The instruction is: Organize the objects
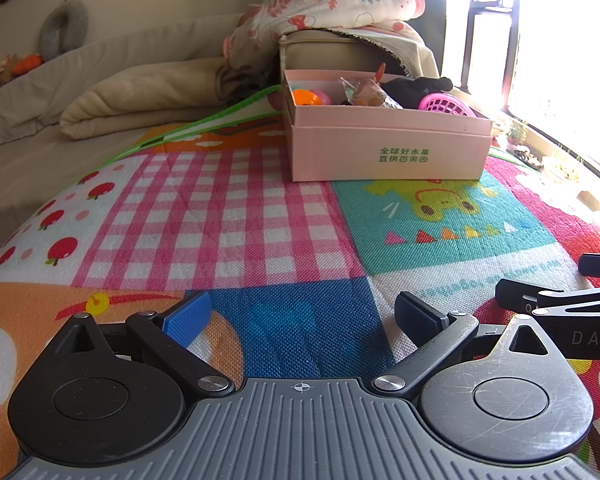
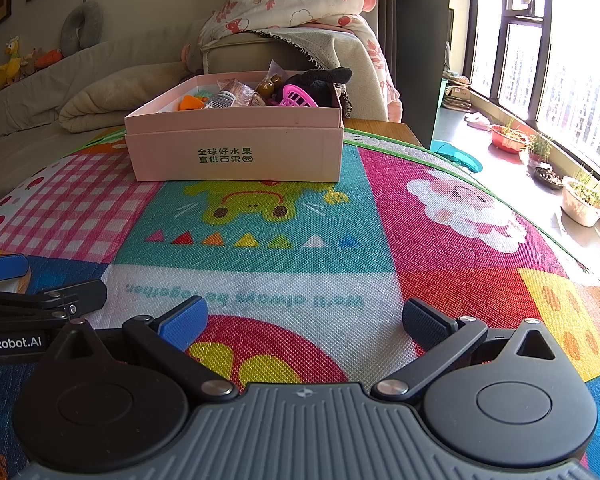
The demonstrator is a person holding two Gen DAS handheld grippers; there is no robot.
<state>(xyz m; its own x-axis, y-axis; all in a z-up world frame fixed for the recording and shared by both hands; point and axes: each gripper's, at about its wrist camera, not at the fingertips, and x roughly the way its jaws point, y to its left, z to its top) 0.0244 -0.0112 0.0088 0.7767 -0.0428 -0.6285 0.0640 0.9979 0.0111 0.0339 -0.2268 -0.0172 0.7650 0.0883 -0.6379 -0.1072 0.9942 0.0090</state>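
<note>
Both grippers, L (image 1: 302, 316) & R (image 2: 304, 320), are held wide apart, empty, over mat (image 2: 460, 272); pink box (image 2: 236, 152) w/ toys is seen ahead.

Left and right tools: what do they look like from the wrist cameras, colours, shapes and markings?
Both match. The left tool has a ribbed grey base with a small crosshair mark, two round black pivot discs, black linkage arms with silver rivets, one blue finger pad and one dark one. The right tool is the same. White lettering shows on each tool's side, cut off in both views. No cables, hands or sleeves visible.
</note>
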